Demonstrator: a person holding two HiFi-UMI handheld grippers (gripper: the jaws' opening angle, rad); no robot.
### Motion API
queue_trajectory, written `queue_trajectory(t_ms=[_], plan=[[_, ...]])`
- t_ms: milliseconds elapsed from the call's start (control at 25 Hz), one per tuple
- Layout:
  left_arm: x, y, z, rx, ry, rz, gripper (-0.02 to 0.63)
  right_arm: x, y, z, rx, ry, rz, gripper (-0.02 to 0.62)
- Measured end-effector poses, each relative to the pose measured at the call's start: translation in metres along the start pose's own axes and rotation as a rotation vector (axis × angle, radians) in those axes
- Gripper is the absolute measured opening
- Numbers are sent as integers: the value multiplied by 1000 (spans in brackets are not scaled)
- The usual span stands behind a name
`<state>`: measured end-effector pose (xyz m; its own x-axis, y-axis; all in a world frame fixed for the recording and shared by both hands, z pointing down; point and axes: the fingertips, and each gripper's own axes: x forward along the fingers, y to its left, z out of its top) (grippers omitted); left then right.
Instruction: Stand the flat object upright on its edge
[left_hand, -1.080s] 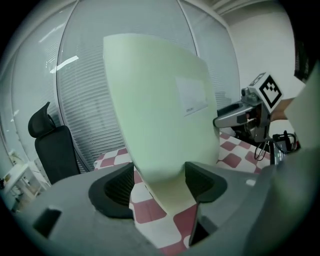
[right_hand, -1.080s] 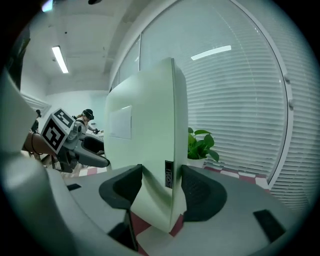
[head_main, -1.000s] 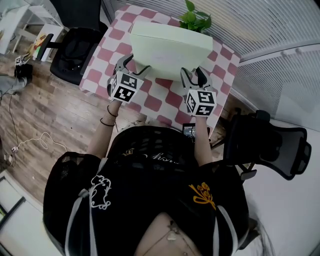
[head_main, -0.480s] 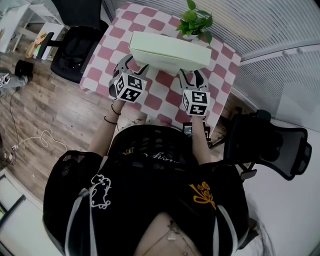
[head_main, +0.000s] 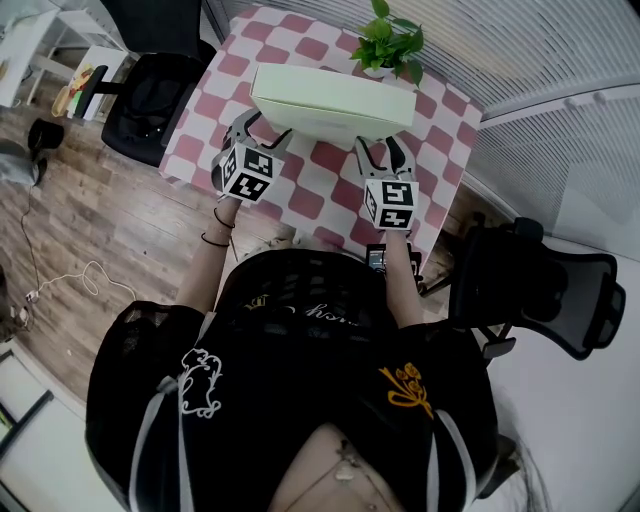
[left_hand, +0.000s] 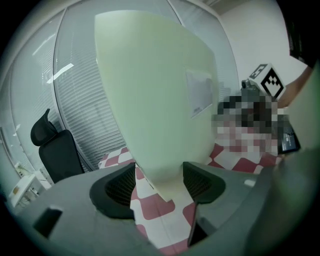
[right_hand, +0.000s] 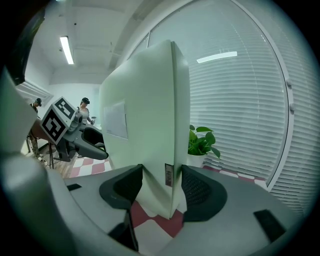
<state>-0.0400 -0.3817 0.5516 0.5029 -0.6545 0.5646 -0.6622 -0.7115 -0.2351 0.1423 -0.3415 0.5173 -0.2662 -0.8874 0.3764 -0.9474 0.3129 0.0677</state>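
Left gripper, jaws just closing, and right gripper clamp upright box; plant close behind.

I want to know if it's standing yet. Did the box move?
Yes. The box tipped up towards its edge, its top pulling back from the plant, which it partly covered before.
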Motion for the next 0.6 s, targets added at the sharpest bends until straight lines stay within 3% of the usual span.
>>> queue_trajectory(t_ms=[600], plan=[[-39,-8,-11,-126,-51,-51,302,2,-3,-3,-14,19,6,242]])
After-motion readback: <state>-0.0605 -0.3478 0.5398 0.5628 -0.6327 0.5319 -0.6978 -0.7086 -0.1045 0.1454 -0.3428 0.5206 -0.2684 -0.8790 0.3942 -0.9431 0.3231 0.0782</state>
